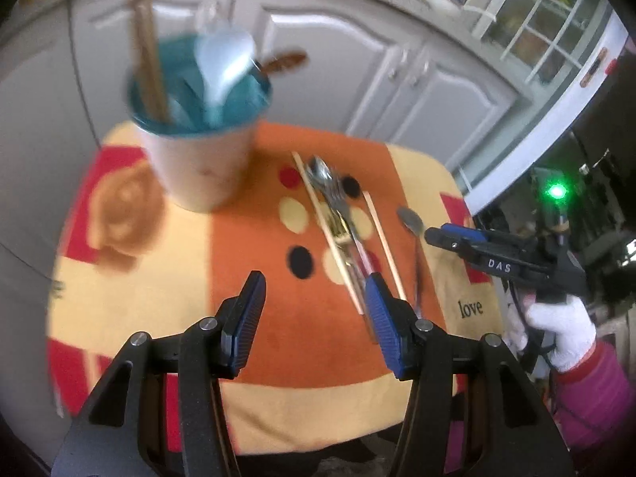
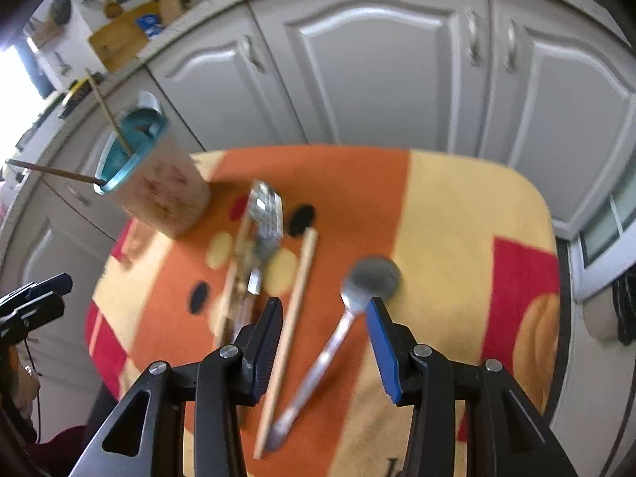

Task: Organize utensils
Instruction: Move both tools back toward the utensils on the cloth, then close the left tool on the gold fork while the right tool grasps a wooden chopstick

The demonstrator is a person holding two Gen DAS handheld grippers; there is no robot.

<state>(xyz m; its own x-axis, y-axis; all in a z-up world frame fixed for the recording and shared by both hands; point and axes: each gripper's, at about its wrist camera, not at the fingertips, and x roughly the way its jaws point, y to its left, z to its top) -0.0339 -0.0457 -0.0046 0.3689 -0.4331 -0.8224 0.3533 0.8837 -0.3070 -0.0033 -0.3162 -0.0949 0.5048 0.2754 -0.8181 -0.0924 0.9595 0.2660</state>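
A white cup (image 1: 198, 167) with a teal inside stands at the back left of the cloth and holds wooden chopsticks and a white spoon; it also shows as the cup (image 2: 159, 190). A pile of metal forks and a spoon (image 1: 334, 198) lies mid-cloth between two loose chopsticks (image 1: 383, 238). A single metal spoon (image 2: 371, 276) lies to the right. My left gripper (image 1: 314, 318) hangs open over the cloth, near the pile's handles. My right gripper (image 2: 324, 330) is open above the single spoon's handle, with a chopstick (image 2: 296, 310) by its left finger.
The orange, yellow and red cloth (image 1: 278, 357) covers a small table. Grey cabinet doors (image 2: 377, 59) stand close behind. A gloved hand (image 1: 564, 330) holds the right gripper (image 1: 437, 238) at the cloth's right edge. The left gripper (image 2: 47, 290) shows at the left.
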